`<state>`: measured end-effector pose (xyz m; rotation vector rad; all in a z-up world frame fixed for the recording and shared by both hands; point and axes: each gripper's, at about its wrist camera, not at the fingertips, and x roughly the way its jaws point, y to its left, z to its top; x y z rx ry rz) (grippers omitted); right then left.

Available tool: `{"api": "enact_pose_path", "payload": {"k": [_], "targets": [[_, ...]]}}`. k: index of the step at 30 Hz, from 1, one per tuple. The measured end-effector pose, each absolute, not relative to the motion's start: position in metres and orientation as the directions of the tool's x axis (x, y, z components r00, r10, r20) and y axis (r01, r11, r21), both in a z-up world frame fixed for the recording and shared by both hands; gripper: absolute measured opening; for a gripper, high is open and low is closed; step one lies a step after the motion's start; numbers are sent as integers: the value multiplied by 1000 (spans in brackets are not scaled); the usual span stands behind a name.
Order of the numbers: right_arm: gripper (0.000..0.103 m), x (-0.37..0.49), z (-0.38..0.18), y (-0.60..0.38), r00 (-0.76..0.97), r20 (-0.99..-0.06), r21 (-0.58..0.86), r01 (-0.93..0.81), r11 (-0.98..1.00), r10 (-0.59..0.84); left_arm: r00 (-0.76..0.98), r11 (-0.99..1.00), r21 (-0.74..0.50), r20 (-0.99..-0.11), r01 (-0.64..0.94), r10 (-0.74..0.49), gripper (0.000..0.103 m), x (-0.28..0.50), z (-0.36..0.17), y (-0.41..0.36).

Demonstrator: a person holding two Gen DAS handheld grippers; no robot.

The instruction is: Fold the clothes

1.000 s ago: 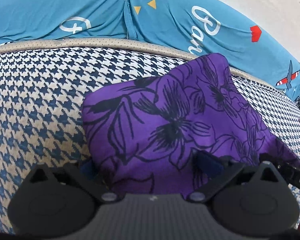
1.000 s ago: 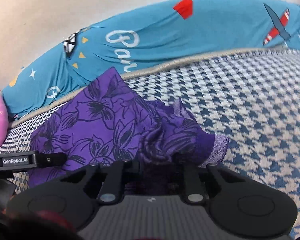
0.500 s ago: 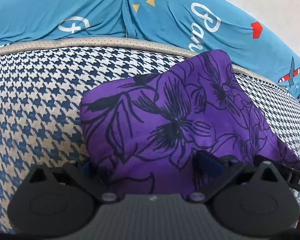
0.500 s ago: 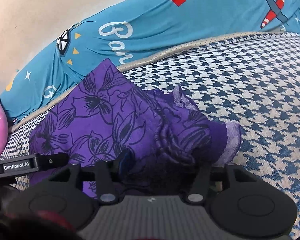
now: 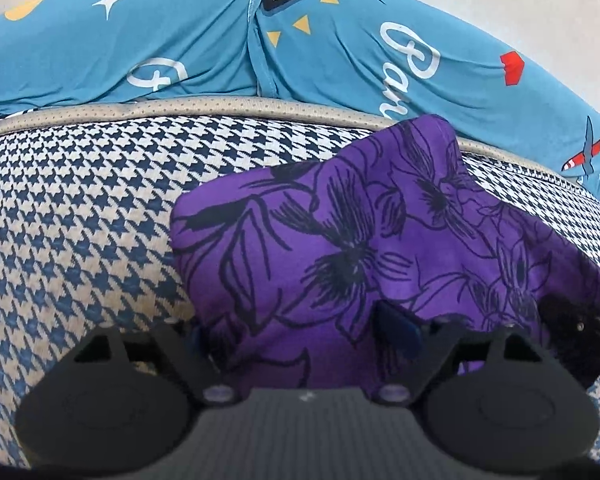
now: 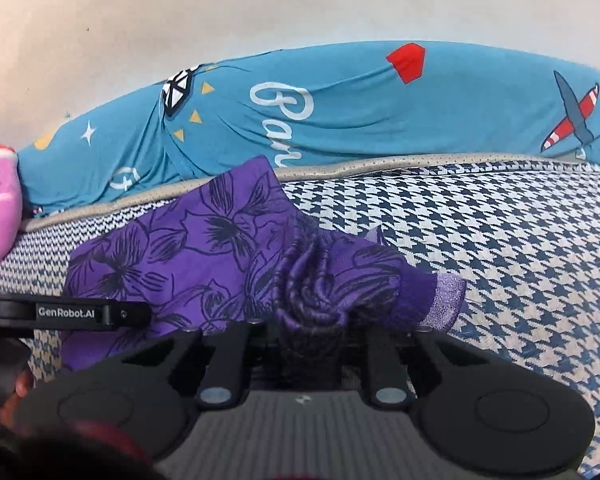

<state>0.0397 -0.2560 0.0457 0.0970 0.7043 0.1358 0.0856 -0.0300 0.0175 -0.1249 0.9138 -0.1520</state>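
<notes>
Purple floral garment [image 5: 360,248] sitting on the houndstooth mattress [image 5: 80,208], bunched into a rough packet, far corner poking up toward the blue pillow [image 5: 180,40] at the back. Left gripper [image 5: 300,344] spread wide, fingers straddling the near edge of the cloth, not pinching anything. Right gripper [image 6: 304,344] also parted, nosed right up against the gathered waistband [image 6: 308,280] end, nothing clamped. Long axis running roughly left-right across both grippers, so one at each near end; left over the flat floral side, right on the lumpy side with the lighter hem [image 6: 446,296] sticking out. Could be mid-fold or just set down, hard to call.
</notes>
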Motion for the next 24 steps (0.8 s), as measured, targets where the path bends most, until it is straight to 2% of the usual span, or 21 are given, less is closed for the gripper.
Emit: {"api": "enact_pose_path", "payload": {"k": [2,5,7,9,12,14,15,16,18,20,24], "targets": [[20,43,41,-258,733,-664,142,-74,987,150,592,983,-167,-787,70,-176,103,88,15,-30],[30,49,33,-267,697,-699,192,-33,981,160,588,983,-172,-789,69,-180,103,89,13,-29],[42,50,29,-273,681,-709,243,-8,970,183,580,979,-192,-791,69,-196,103,91,10,-28],[48,51,28,-275,681,-709,258,6,966,185,571,974,-218,-793,63,-214,103,94,7,-26],[50,50,30,-271,694,-696,250,-3,968,182,567,969,-242,-793,44,-223,103,97,5,-25],[50,49,31,-268,703,-688,245,-8,970,180,585,976,-211,-785,56,-204,103,94,7,-29],[49,49,32,-267,708,-683,242,-11,970,179,596,980,-190,-780,65,-191,102,92,8,-32],[39,49,33,-266,712,-679,239,-14,971,178,606,982,-177,-774,73,-184,99,90,9,-34],[25,48,34,-263,721,-670,234,-20,972,176,623,983,-169,-762,74,-178,91,87,12,-35],[22,48,35,-261,730,-661,228,-25,973,174,637,983,-174,-750,66,-175,79,85,17,-32],[20,44,40,-254,754,-636,197,-44,979,162,660,984,-176,-734,40,-158,65,82,24,-27]]}}
